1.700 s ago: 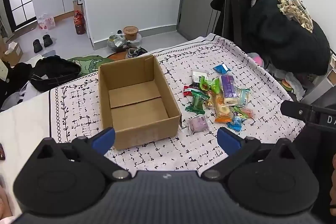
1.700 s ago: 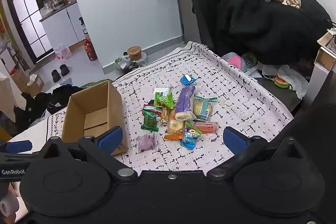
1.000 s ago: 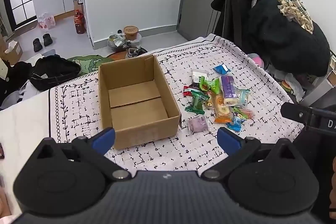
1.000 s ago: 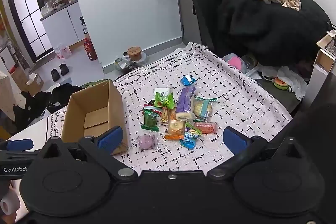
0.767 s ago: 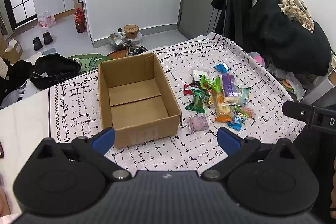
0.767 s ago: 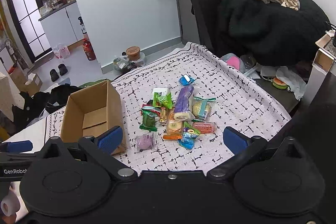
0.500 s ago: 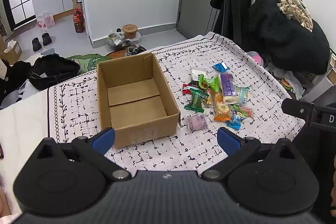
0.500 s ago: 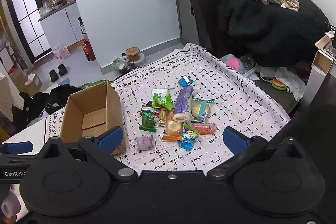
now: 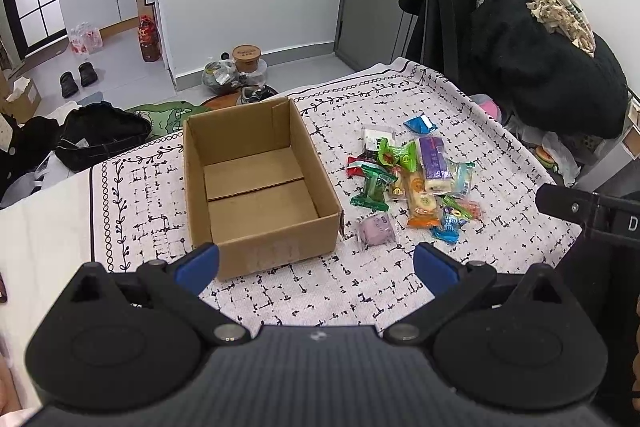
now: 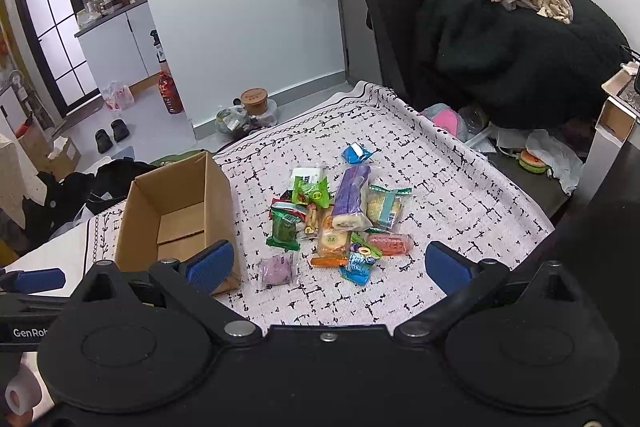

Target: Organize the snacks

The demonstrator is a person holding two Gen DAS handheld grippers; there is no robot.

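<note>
An open, empty cardboard box (image 9: 256, 183) sits on the patterned tablecloth (image 9: 360, 287); it also shows in the right wrist view (image 10: 176, 211). To its right lies a pile of wrapped snacks (image 9: 416, 179), also seen from the right wrist (image 10: 340, 215): a purple bar (image 10: 352, 195), green packets (image 10: 286, 227), an orange packet (image 10: 332, 247), a pink-purple packet (image 10: 276, 269) nearest the box. My left gripper (image 9: 316, 265) is open and empty, held above the table's near edge in front of the box. My right gripper (image 10: 328, 263) is open and empty, above the near edge in front of the pile.
A chair piled with black coats (image 10: 500, 43) stands beyond the table's right side. Bags, shoes and bottles lie on the floor (image 9: 100, 131) beyond the far left edge. A shelf with small items (image 10: 536, 159) is at the right.
Both grippers have shifted only slightly; the views drift a little. Both stay open and empty, and the box and snacks have not moved.
</note>
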